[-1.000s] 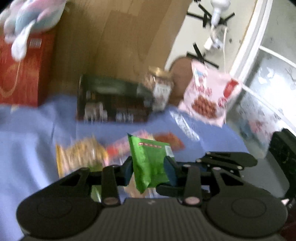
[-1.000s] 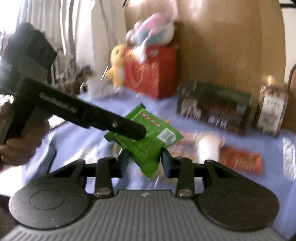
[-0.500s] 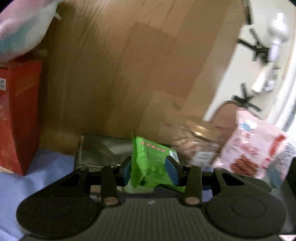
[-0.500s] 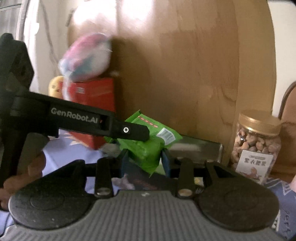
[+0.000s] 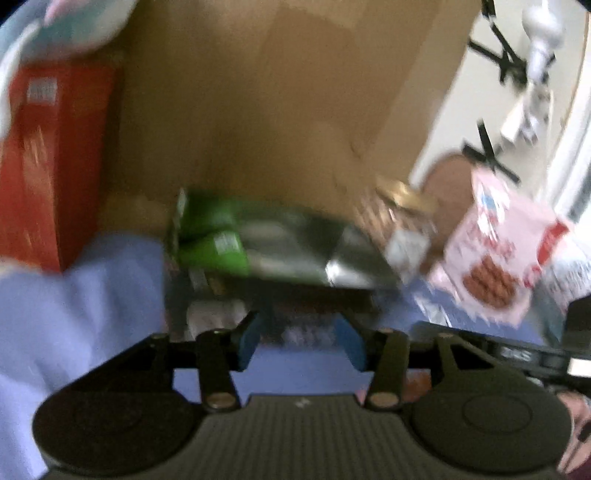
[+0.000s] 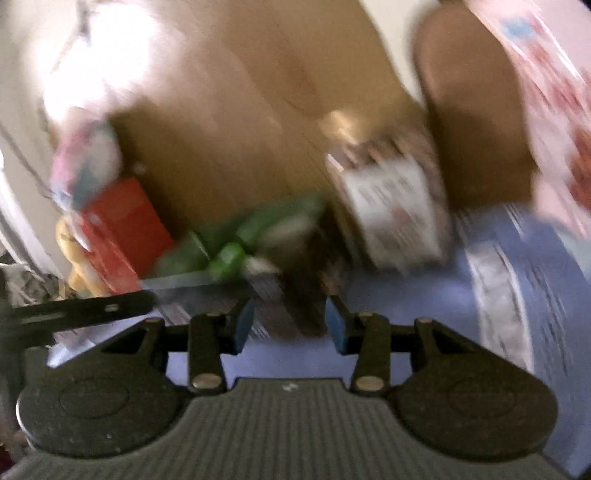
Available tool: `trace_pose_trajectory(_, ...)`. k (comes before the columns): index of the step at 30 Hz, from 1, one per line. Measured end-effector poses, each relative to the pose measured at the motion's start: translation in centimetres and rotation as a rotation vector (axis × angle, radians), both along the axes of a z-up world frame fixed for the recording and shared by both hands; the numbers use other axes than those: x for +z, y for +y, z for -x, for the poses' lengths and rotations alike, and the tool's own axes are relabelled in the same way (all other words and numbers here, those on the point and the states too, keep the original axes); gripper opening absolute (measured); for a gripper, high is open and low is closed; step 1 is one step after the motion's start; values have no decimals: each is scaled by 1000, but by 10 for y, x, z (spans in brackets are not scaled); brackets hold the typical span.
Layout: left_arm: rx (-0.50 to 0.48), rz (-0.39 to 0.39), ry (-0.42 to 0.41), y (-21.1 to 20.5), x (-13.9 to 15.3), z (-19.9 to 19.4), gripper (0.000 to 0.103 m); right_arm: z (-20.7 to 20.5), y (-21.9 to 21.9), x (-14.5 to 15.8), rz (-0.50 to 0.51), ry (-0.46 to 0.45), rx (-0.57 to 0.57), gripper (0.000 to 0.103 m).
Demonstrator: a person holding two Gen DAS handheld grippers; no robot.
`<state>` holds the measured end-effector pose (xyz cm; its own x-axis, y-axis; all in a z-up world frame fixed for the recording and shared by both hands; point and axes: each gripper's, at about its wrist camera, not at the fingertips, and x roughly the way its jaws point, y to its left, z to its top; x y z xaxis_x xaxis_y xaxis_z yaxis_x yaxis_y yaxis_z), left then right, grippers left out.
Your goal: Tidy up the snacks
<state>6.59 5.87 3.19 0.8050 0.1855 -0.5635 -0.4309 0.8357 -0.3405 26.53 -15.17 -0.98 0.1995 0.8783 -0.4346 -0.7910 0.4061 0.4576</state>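
Both views are motion-blurred. The green snack packet (image 5: pixel 212 242) lies in the left end of the dark open box (image 5: pixel 295 254) against the wooden board; it also shows in the right wrist view (image 6: pixel 236 236). My left gripper (image 5: pixel 301 341) is open and empty, in front of the box above the blue cloth. My right gripper (image 6: pixel 288 325) is open and empty too, in front of the box (image 6: pixel 288 284). The left gripper's arm (image 6: pixel 81 314) crosses the right wrist view at the left.
A nut jar (image 5: pixel 410 225) stands right of the box, also in the right wrist view (image 6: pixel 391 206). A pink snack bag (image 5: pixel 495 254) leans at the right. A red carton (image 5: pixel 48 162) with a plush toy (image 5: pixel 62 26) stands at the left. Blue cloth (image 5: pixel 85 295) covers the surface.
Both grippers held the green packet and carried it up to the box. Now both have opened and drawn back, and the packet lies in the box.
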Motion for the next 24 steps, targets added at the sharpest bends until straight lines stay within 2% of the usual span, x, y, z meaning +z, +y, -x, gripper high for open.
trace_pose_trajectory(3,-51,3,79,-20,-19,-3,47,7,-12,-20,64,50,-24,43)
trace_pose_trajectory(4,-62,-10,115,-27,-23,-5,47,11,-14,-27,86,67,-21,37)
trace_pose_trajectory(5,-78,-17,157,-32,-31,-9,50,17,-19,-31,77,60,-25,36)
trace_pose_trajectory(7,-81,27,137,-35,-35,-3,50,29,-27,-32,77,60,-24,36)
trace_pose_trajectory(8,-83,45,139,-37,-35,1,47,33,-31,-32,74,74,-20,36)
trace_pose_trajectory(13,-69,39,125,-55,-33,30,47,71,-41,-33,47,113,70,36)
trace_pose_trajectory(16,-62,55,124,-61,-35,46,49,90,-47,-31,34,101,109,36)
trace_pose_trajectory(18,-34,34,112,-64,-29,59,49,102,-47,-27,41,50,116,36)
trace_pose_trajectory(24,78,22,-57,-52,4,131,52,112,-61,2,-54,-8,75,37)
